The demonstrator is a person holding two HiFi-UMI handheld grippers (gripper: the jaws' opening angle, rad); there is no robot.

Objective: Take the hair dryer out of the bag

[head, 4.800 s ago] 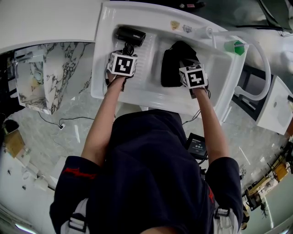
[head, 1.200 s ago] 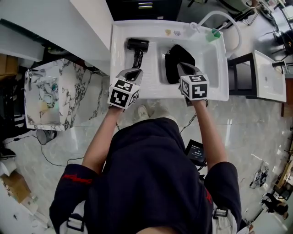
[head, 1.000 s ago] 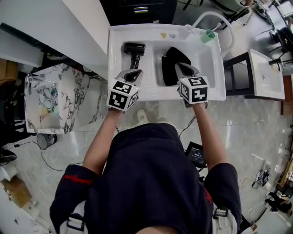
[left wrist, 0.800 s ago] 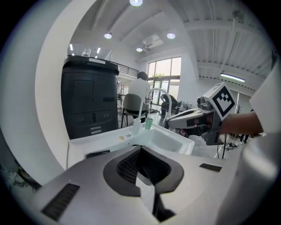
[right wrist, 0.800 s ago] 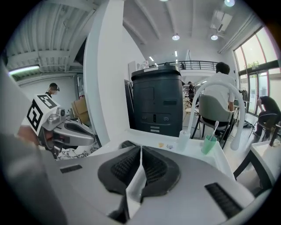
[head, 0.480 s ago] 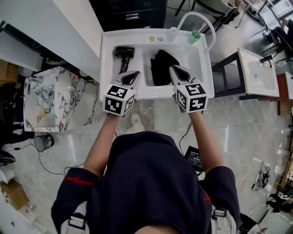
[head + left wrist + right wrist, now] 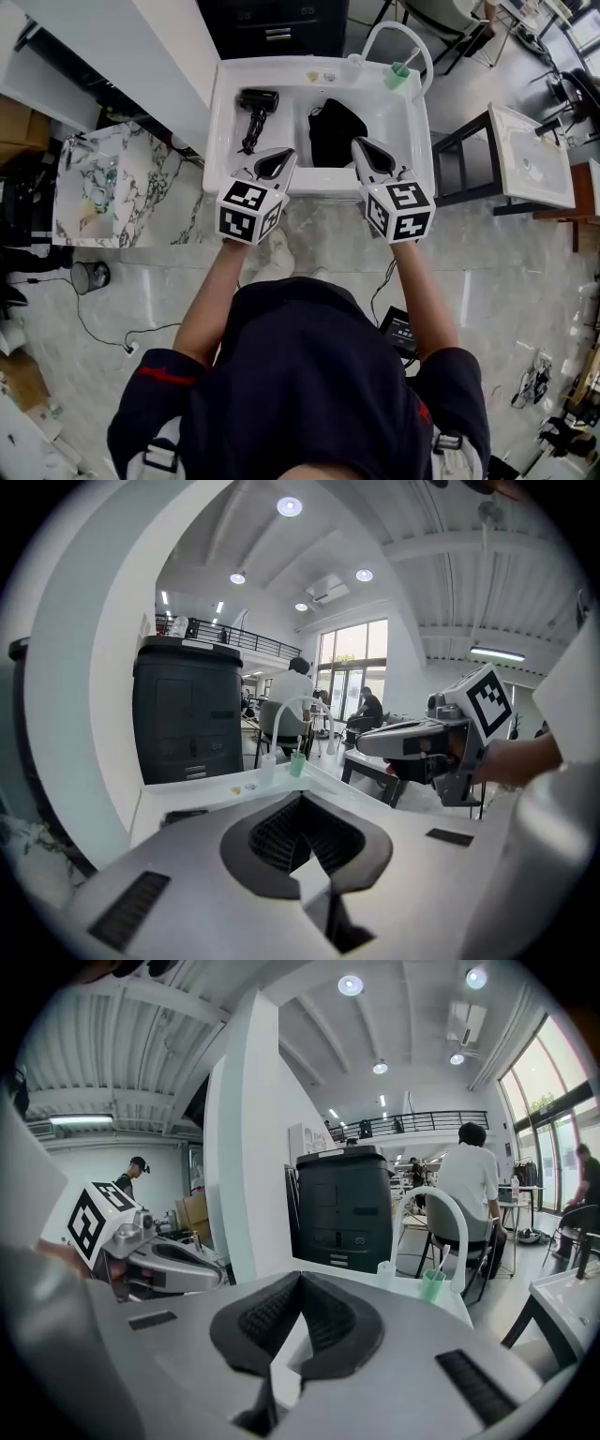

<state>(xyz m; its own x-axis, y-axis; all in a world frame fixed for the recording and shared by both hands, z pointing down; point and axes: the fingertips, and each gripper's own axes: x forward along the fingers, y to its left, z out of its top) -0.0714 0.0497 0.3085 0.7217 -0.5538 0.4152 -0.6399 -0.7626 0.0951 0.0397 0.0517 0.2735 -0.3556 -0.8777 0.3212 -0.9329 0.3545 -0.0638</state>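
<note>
Hair dryer [image 7: 256,101] lying on the sink's [image 7: 319,183] left ledge, apart from the bag [image 7: 336,131] in the basin. We have drawn left gripper [image 7: 279,157] and right gripper [image 7: 362,148] back past the near edge, both closed and empty, the right having just closed fully; extraction looks complete.

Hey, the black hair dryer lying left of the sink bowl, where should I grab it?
Probably the handle of the hair dryer: it is slim and points toward the person, with the bulky barrel at the far end. Come from above on the near side, jaws across it.
</note>
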